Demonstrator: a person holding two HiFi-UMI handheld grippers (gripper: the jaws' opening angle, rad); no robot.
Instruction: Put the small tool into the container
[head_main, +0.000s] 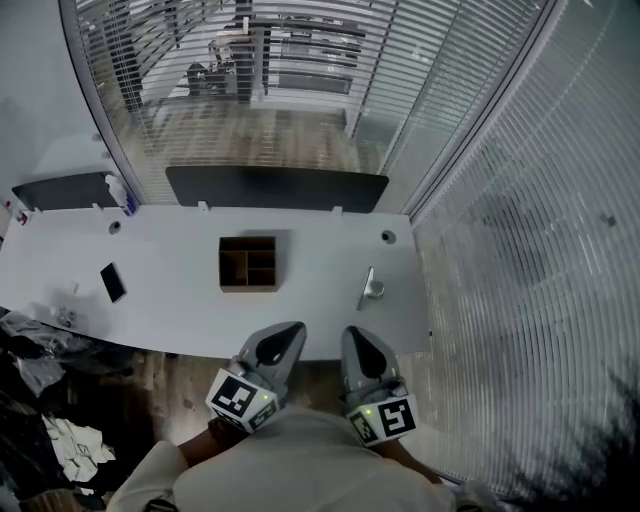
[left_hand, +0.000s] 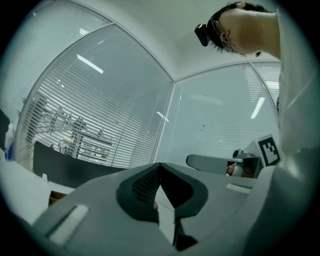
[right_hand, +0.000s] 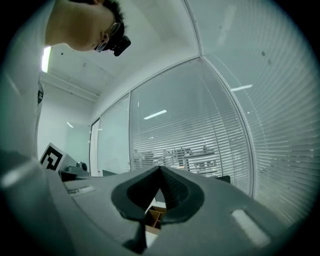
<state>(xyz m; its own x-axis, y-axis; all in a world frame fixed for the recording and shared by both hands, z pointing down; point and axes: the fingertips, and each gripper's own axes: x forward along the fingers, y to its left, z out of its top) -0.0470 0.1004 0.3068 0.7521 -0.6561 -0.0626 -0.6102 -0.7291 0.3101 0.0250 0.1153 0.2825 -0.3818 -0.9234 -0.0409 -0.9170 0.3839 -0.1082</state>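
No legible text, square coded markers on left cube (head_main: 241, 397), right cube (head_main: 384, 419)

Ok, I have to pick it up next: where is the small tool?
In the head view the tool lies on the table, right of the container and just ahead of the right gripper.

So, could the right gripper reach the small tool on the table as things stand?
Probably yes: the small tool lies alone on bare table just ahead of the right gripper, nothing between them. Its fingers are shut, so they must open first.
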